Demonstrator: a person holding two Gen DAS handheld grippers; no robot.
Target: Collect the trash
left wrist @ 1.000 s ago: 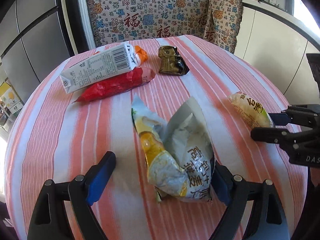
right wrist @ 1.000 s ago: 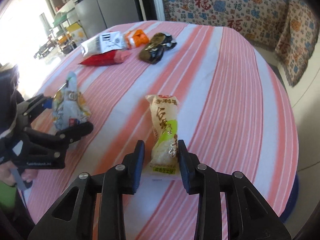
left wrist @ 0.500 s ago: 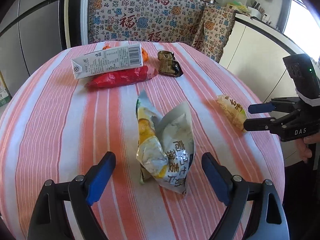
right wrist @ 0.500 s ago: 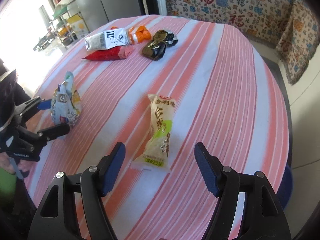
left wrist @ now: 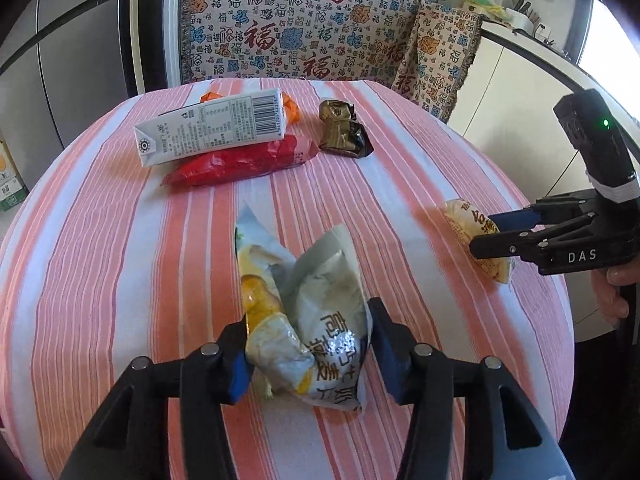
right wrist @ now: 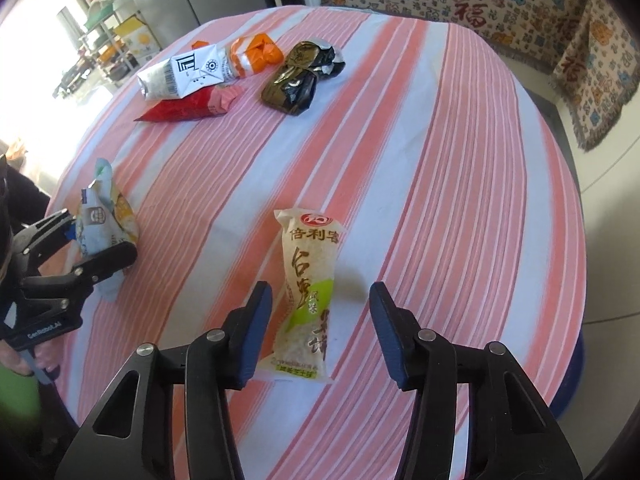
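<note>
Now that the jaws of the left gripper (left wrist: 308, 344) have just been closed onto the crumpled snack bag (left wrist: 308, 320) on the striped table (left wrist: 100, 240), it can be lifted, while the rice cracker pack (right wrist: 308, 292) is only straddled by the half-open, closing right gripper (right wrist: 320, 320).

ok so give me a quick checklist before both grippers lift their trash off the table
1. Left gripper closed on the crumpled snack bag: ok, jaws have just closed and both pads press it.
2. Right gripper gripping the rice cracker packet: not ok, jaws were just closing, but gaps remain either side.
3. Packet centred between right jaws: not ok, nearer the left jaw.
4. Milk carton, red wrapper, dark wrapper clear of both grippers: ok.
5. Trash bin location: cannot tell.
</note>
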